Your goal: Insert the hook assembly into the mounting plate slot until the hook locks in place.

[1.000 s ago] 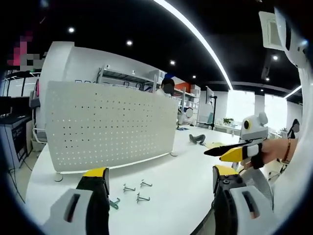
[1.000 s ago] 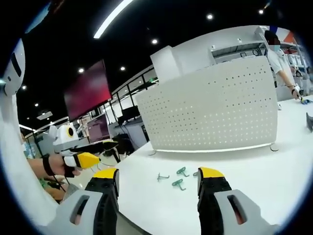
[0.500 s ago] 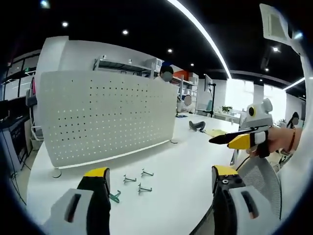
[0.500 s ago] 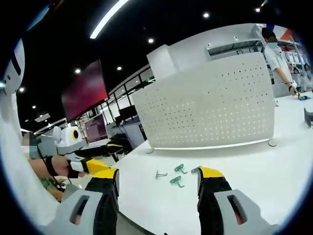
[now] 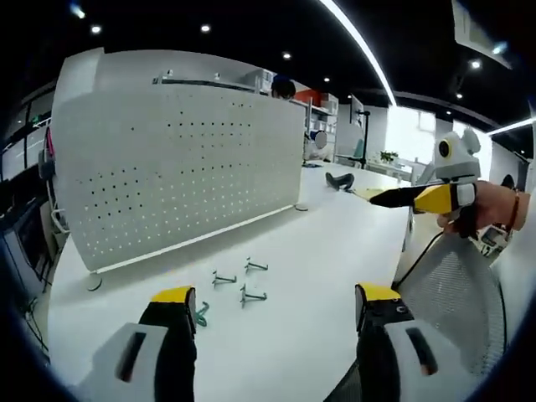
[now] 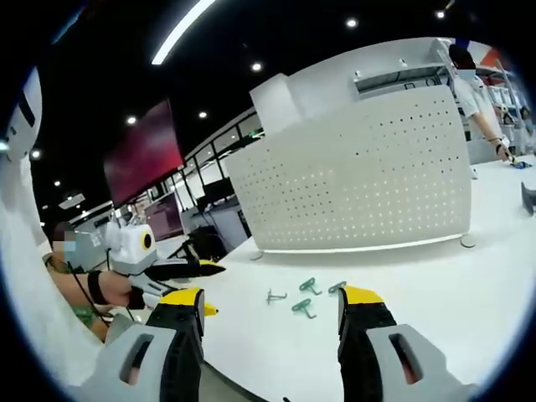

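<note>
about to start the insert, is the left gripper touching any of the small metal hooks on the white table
Apart. In the left gripper view, the open left gripper hangs above the white table, with bare tabletop between its jaws and the small metal hooks.

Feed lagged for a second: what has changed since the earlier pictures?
Nothing taken hold of. Both cameras shifted with the hands; the left claw sits lower in the right gripper view, the right claw higher in the left gripper view. The hooks still lie loose before the pegboard.
</note>
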`<state>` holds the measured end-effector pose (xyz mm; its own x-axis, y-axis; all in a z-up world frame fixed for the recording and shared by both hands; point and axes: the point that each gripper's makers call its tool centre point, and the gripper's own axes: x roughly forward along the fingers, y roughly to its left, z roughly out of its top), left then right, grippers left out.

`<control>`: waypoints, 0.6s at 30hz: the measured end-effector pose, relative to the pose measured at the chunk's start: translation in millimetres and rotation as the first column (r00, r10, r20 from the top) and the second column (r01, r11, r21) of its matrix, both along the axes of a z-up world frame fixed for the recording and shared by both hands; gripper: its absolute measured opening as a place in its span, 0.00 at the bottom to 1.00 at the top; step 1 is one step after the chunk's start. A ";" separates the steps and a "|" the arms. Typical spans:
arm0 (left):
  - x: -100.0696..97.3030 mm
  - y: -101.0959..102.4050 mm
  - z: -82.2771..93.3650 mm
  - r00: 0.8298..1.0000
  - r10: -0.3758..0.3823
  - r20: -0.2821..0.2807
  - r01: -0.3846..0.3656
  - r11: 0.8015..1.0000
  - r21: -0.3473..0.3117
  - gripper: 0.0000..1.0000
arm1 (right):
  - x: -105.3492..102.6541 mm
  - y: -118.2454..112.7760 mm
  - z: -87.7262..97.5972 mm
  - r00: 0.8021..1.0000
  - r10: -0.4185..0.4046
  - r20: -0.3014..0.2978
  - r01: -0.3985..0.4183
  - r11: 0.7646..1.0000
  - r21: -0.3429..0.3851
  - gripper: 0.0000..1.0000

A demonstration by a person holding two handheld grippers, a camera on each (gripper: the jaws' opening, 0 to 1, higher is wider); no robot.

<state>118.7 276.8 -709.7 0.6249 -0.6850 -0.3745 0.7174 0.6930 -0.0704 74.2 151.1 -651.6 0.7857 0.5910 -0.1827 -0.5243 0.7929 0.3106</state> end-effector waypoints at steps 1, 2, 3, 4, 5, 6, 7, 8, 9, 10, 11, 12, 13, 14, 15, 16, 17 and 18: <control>0.4 -0.6 -2.7 1.000 -0.004 -0.008 0.004 1.000 0.004 0.80 | 0.1 0.4 -0.3 1.000 0.003 -0.001 -0.003 1.000 -0.003 0.66; 0.7 -1.3 -4.0 1.000 -0.007 -0.011 0.007 1.000 0.004 0.80 | 0.0 0.5 -0.4 1.000 0.003 -0.001 -0.003 1.000 -0.004 0.66; 1.0 -2.0 -5.0 1.000 -0.008 -0.013 0.008 1.000 0.006 0.79 | 0.1 0.4 -0.3 1.000 0.004 -0.001 -0.004 1.000 -0.006 0.66; 1.3 -2.7 -6.1 1.000 -0.010 -0.016 0.010 1.000 0.009 0.79 | 0.2 0.2 -0.3 1.000 0.003 -0.001 -0.003 1.000 -0.006 0.66; 1.8 -3.7 -7.9 1.000 -0.016 -0.019 0.016 1.000 0.016 0.79 | 0.3 -0.1 -0.1 1.000 0.002 -0.001 -0.002 1.000 -0.006 0.66; 2.6 -4.3 -9.2 1.000 -0.018 -0.018 0.019 1.000 0.020 0.79 | 0.8 -1.7 -0.8 1.000 0.000 -0.002 0.000 1.000 -0.005 0.66; 3.6 -4.6 -11.2 1.000 -0.020 -0.021 0.020 0.999 0.026 0.78 | 1.2 -3.3 -1.2 1.000 -0.003 -0.001 0.003 1.000 -0.006 0.65; 5.1 -4.6 -14.3 0.999 -0.020 -0.034 0.021 0.999 0.029 0.77 | 1.7 -4.9 -1.9 1.000 -0.006 -0.001 0.006 1.000 -0.005 0.65; 5.6 -5.3 -17.0 0.998 -0.022 -0.052 0.023 0.999 0.022 0.77 | 1.8 -5.8 -2.3 1.000 -0.008 -0.001 0.008 1.000 -0.005 0.65; 7.2 -5.7 -20.2 0.997 -0.022 -0.069 0.023 0.999 0.023 0.77 | 2.2 -7.5 -3.6 1.000 -0.012 -0.002 0.012 1.000 -0.003 0.65; 8.6 -5.7 -21.1 0.997 -0.019 -0.069 0.020 0.999 0.025 0.77 | 2.4 -8.5 -5.1 1.000 -0.015 -0.007 0.015 1.000 -0.002 0.65; 9.6 -6.4 -22.0 0.998 -0.022 -0.065 0.024 0.999 0.026 0.77 | 2.2 -9.1 -6.2 1.000 -0.017 -0.010 0.017 1.000 -0.002 0.65; 10.0 -7.0 -23.5 0.997 -0.025 -0.069 0.027 0.999 0.028 0.76 | 2.0 -9.3 -6.9 1.000 -0.017 -0.011 0.017 1.000 -0.002 0.65; 11.2 -7.6 -25.7 0.997 -0.026 -0.077 0.028 0.999 0.031 0.76 | 1.3 -8.9 -7.4 1.000 -0.018 -0.014 0.018 1.000 -0.001 0.65; 12.1 -7.6 -27.3 0.997 -0.025 -0.078 0.028 0.999 0.035 0.76 | 1.0 -8.2 -6.0 1.000 -0.019 -0.016 0.019 1.000 0.017 0.65; 12.7 -8.6 -29.9 0.996 -0.031 -0.082 0.034 0.999 0.041 0.76 | 0.9 -7.6 -4.5 1.000 -0.020 -0.015 0.021 0.999 0.031 0.65; 12.9 -9.5 -31.3 0.996 -0.033 -0.086 0.037 0.998 0.044 0.76 | 1.4 -7.1 -1.1 1.000 -0.023 -0.012 0.023 0.998 0.064 0.65; 13.8 -10.5 -34.1 0.995 -0.035 -0.095 0.040 0.998 0.048 0.76 | 1.5 -7.6 -0.6 1.000 -0.023 -0.011 0.024 0.997 0.069 0.65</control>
<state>132.5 266.3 -743.8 0.5595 -0.6866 -0.4643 0.7349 0.6700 -0.1051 75.7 143.5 -652.3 0.7979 0.5837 -0.1504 -0.5019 0.7815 0.3707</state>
